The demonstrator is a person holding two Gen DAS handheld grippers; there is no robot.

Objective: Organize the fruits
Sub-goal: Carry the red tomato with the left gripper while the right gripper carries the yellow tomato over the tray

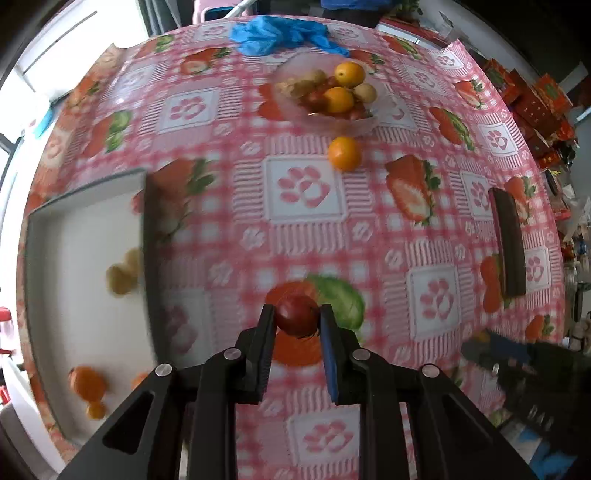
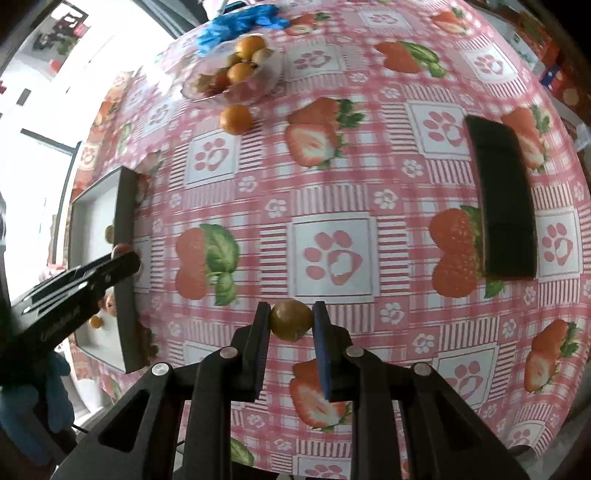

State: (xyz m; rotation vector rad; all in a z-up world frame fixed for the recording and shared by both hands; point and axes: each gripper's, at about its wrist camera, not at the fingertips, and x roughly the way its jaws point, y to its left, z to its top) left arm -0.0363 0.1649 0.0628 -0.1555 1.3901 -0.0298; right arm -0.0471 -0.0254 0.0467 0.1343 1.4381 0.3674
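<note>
My left gripper (image 1: pixel 297 314) is shut on a small red fruit (image 1: pixel 297 316), held above the tablecloth just right of a white tray (image 1: pixel 74 229) that holds yellowish and orange fruits. My right gripper (image 2: pixel 290 315) is shut on a brownish-yellow round fruit (image 2: pixel 290 319), above the middle of the table. A clear bowl (image 1: pixel 295 110) at the far side holds oranges, red fruits and pale brown ones; it also shows in the right wrist view (image 2: pixel 269 79). One loose orange (image 1: pixel 344 153) lies in front of the bowl. The left gripper (image 2: pixel 125 264) shows over the tray's edge in the right wrist view.
A second dark-sided tray (image 2: pixel 504 203) stands at the right, seen edge-on. A crumpled blue plastic bag (image 1: pixel 273 33) lies behind the bowl. The table has a pink strawberry-print cloth (image 2: pixel 332 254). Red boxes (image 1: pixel 532 99) are stacked beyond the right edge.
</note>
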